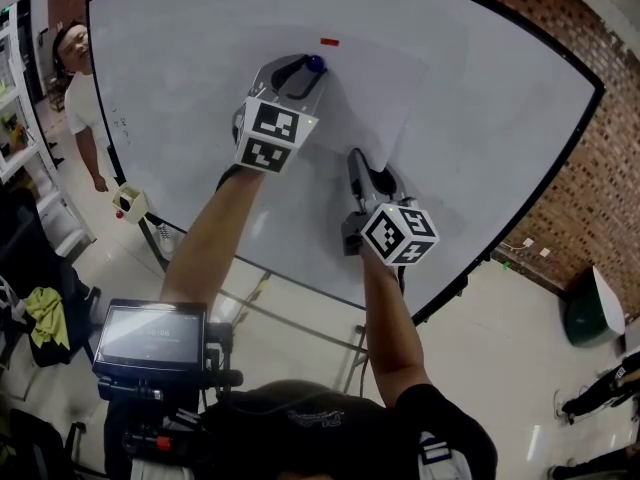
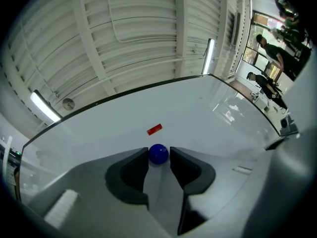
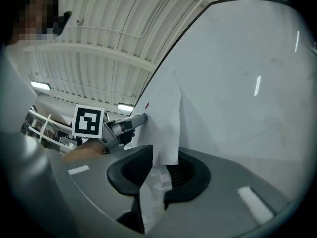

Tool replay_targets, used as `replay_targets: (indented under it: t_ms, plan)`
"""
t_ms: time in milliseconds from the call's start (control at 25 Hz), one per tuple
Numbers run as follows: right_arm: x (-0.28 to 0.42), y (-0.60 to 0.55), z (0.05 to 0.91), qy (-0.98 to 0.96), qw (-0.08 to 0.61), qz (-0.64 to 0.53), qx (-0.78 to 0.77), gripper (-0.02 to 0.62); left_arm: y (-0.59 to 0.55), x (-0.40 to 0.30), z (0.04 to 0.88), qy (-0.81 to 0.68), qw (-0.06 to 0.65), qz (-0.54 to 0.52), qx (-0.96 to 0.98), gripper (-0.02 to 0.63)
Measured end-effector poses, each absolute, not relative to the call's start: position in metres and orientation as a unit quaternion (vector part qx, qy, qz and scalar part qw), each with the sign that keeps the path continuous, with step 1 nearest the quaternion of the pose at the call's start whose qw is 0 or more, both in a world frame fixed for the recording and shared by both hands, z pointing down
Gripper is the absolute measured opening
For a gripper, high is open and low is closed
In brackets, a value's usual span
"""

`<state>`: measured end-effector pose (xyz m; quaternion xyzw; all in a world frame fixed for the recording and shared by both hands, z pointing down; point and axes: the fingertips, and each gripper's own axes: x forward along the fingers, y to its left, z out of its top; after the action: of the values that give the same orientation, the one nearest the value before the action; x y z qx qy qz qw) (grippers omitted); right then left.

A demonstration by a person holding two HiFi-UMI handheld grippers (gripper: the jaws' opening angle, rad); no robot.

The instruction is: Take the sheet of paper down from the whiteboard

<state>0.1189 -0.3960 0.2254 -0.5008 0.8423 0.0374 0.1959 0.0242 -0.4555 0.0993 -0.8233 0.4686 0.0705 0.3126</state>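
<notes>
A white sheet of paper [image 1: 372, 90] lies on the whiteboard [image 1: 500, 118]. A small red magnet [image 1: 328, 41] sits above its top edge. A round blue magnet [image 1: 315, 65] sits at the sheet's upper left. My left gripper [image 1: 308, 66] is shut on the blue magnet [image 2: 158, 153], both jaw tips touching it, with the red magnet [image 2: 154, 129] just beyond. My right gripper [image 1: 365, 166] is at the sheet's lower corner. There the paper [image 3: 163, 118] curls off the board and hangs between my right gripper's [image 3: 165, 155] jaws, which stand apart.
A person [image 1: 80, 98] stands beside the board's left edge. A brick wall [image 1: 600, 198] runs behind the board on the right. A screen device [image 1: 150, 333] hangs in front of my chest. More people [image 2: 270, 48] stand far off to the right.
</notes>
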Motion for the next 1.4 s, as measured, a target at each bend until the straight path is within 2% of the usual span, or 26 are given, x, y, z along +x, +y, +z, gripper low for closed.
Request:
replay_targets:
  t_ms: [240,880,1400]
  plan:
    - [0.125,-0.396,0.223,0.833,0.215,0.045,-0.508,0.015,-0.458,0.021,0.102,0.472,0.313,0.067,-0.821,0.124]
    - [0.124,-0.376,0.220,0.842,0.229,0.042,-0.486,0.014,-0.439,0.017,0.109,0.468,0.298,0.085,-0.828,0.121]
    - [0.101,-0.343,0.276,0.847,0.179,0.005,-0.501,0.014,-0.414,-0.045,0.203,0.502,0.207,0.062,-0.837,0.123]
